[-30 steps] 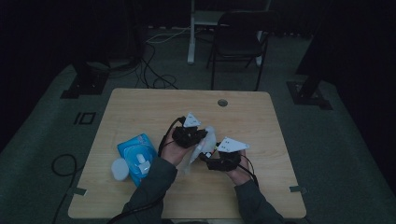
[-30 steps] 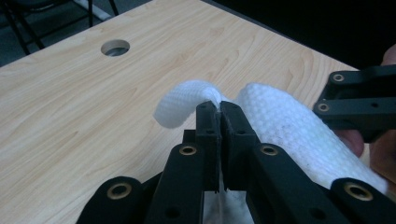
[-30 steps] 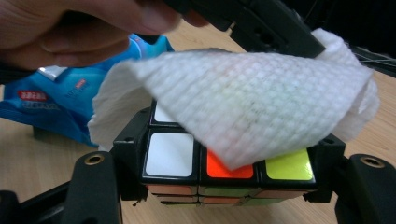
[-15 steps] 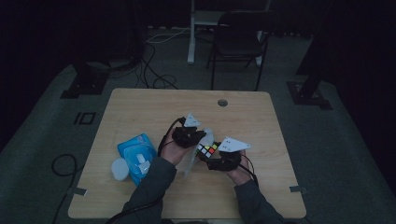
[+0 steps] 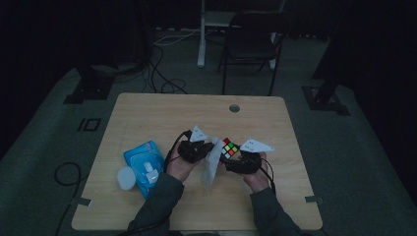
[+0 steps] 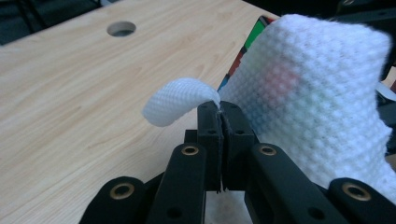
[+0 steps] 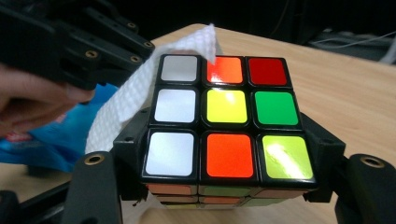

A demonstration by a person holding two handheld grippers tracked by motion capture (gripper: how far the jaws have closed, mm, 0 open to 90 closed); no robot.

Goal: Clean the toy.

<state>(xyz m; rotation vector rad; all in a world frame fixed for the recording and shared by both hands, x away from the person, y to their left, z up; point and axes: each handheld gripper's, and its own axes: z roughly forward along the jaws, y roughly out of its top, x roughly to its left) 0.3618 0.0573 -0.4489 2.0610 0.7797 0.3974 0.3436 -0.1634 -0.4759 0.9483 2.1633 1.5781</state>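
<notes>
The wooden tabletop [image 5: 147,118] carries the work near its front middle, with a round cable hole [image 5: 234,108] toward its far edge. At the front left lies a blue packet of wipes [image 5: 140,160] with its white flap lid open, and a small white round cap [image 5: 126,178] sits just beside it on its left.

The left gripper [image 5: 210,146] is held above the tabletop, pointing toward the right gripper. In the left gripper view its two black fingers [image 6: 210,135] are pressed flat together on the edge of a white textured wipe [image 6: 317,107]; a small curl of the wipe sticks out past the tips to one side, and the broad sheet spreads to the other, hanging down in the high view between the two hands.

The right gripper [image 5: 231,156] points toward the left one. In the right gripper view its fingers [image 7: 128,140] clamp a colour cube [image 7: 224,116] from both sides, holding it clear of the tabletop. The face toward the camera shows three white squares down its left column, orange, yellow and orange in the middle, and red, green and yellow-green at the right. The wipe lies against the cube's left side, one corner reaching over the top edge between the white and orange squares.
</notes>
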